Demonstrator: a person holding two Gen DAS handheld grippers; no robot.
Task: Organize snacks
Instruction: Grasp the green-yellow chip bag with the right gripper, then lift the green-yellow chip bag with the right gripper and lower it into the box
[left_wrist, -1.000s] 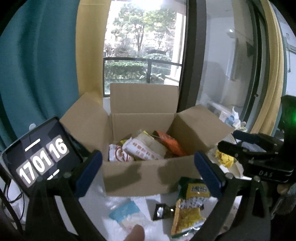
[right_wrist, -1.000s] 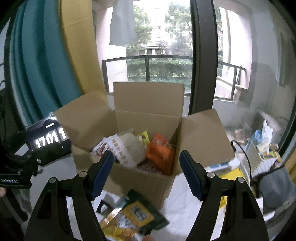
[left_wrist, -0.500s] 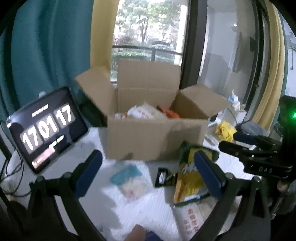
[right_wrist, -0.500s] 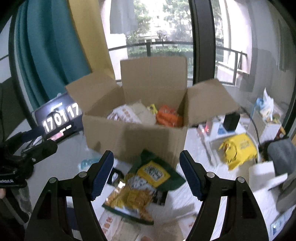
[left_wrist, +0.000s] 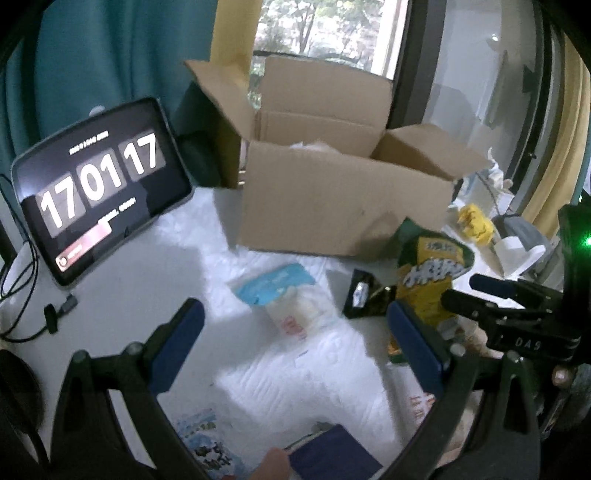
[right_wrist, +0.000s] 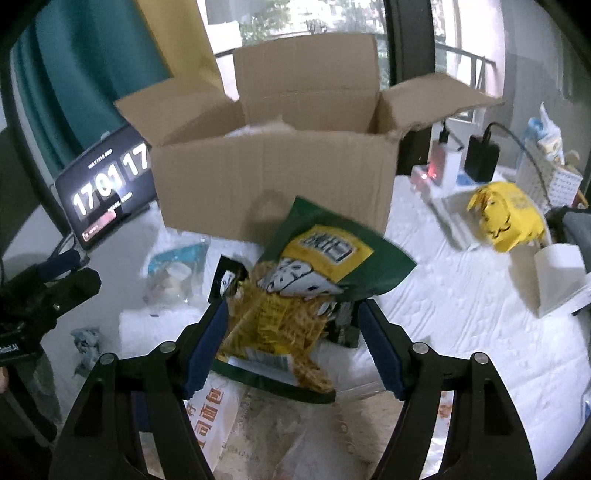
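Observation:
An open cardboard box (left_wrist: 332, 206) stands on the white table; it also shows in the right wrist view (right_wrist: 273, 177). A green and yellow snack bag (right_wrist: 310, 288) lies in front of it, between the open fingers of my right gripper (right_wrist: 291, 343), which is low over it. My left gripper (left_wrist: 295, 347) is open and empty above a clear packet with a blue label (left_wrist: 284, 295). The green bag (left_wrist: 428, 280) and a small black packet (left_wrist: 364, 295) lie to its right. The right gripper's body (left_wrist: 517, 317) shows at the right edge.
A tablet showing a clock (left_wrist: 96, 184) leans at the left of the box. A white bread bag with orange print (right_wrist: 236, 413) lies under the right gripper. A yellow bag (right_wrist: 506, 218), chargers and white boxes sit at the right. A dark blue packet (left_wrist: 332, 454) lies near.
Both grippers have dropped from looking into the box to low over the table in front of it. The right gripper now straddles the green and yellow bag.

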